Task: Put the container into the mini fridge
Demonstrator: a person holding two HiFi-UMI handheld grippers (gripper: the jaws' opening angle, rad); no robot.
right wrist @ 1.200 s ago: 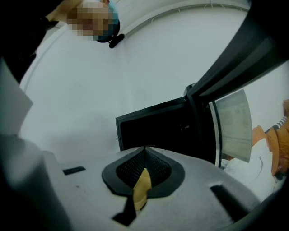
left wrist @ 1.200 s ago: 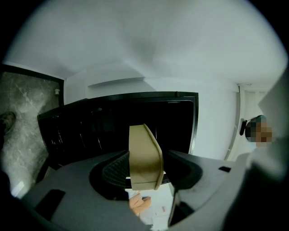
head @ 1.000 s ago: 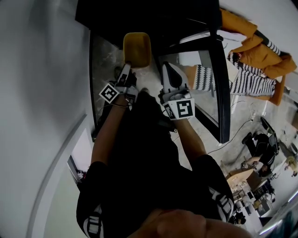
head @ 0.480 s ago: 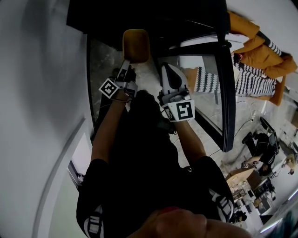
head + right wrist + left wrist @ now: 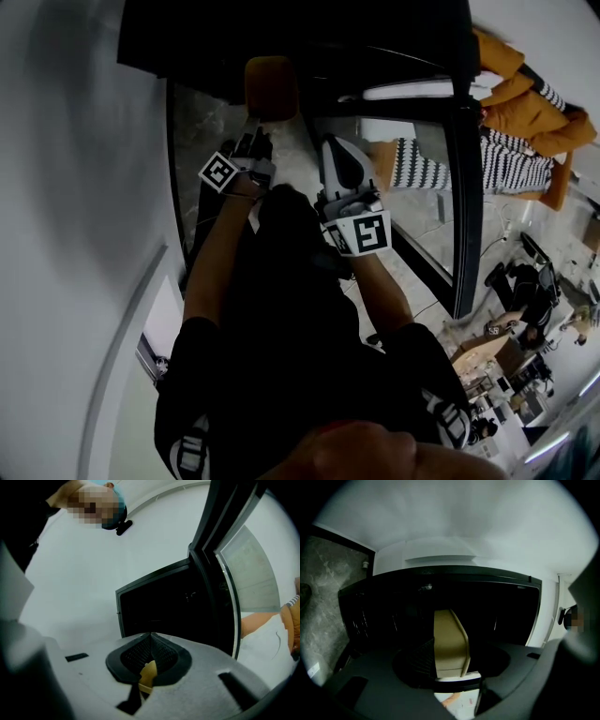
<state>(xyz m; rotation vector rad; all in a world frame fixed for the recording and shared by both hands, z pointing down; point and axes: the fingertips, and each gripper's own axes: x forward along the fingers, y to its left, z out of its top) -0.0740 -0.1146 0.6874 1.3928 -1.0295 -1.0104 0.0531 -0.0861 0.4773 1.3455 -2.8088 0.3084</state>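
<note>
A mustard-yellow container (image 5: 270, 89) is clamped by one end in my left gripper (image 5: 255, 131), and its far end reaches into the dark opening of the black mini fridge (image 5: 281, 37). In the left gripper view the container (image 5: 450, 644) stands upright between the pads, in front of the fridge's dark inside (image 5: 393, 611). My right gripper (image 5: 330, 148) hovers just right of it, shut and empty, its pads meeting at the tips (image 5: 151, 635). The fridge's glass door (image 5: 459, 187) stands open to the right; in the right gripper view the door (image 5: 225, 569) is beside the open cavity (image 5: 159, 602).
A white wall (image 5: 75, 187) runs along the left. Marbled floor (image 5: 211, 122) shows beside the fridge. An orange jacket and striped cloth (image 5: 525, 122) lie beyond the door. Clutter and cables (image 5: 511, 328) sit at the lower right.
The left gripper has carried the container forward, and it now sits darker in the shadow of the fridge's opening. The right gripper moved forward slightly alongside.
</note>
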